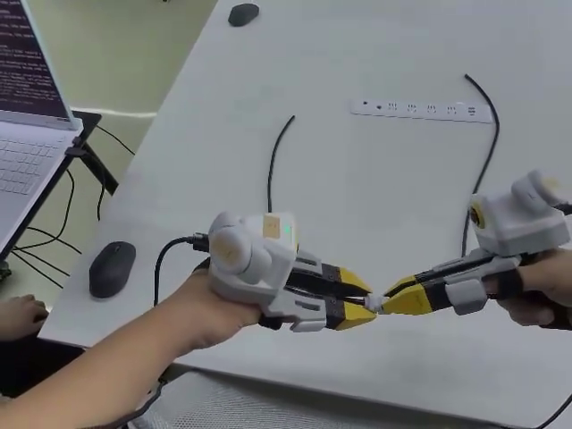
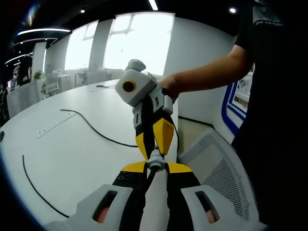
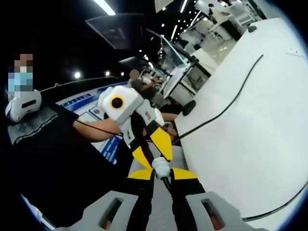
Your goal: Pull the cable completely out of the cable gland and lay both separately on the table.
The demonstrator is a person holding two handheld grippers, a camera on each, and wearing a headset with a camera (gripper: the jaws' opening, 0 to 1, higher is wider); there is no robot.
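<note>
White plastic, small and light, the cable gland (image 1: pixel 379 303) hangs over the desk (image 1: pixel 357 197) edge. It is pinched tip to tip by the left gripper (image 2: pixel 155 168) and right gripper (image 3: pixel 162 173) — both sets of fingers nearly closed on it. Its thin black cable (image 2: pixel 148 180) looks limp — best gripped close beside the gland.

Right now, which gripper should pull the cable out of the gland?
Right, tentatively. Left gripper and right gripper meet tip to tip at the cable gland. In the right gripper view the black cable runs back between its own jaws, so it can pull while left braces.
</note>
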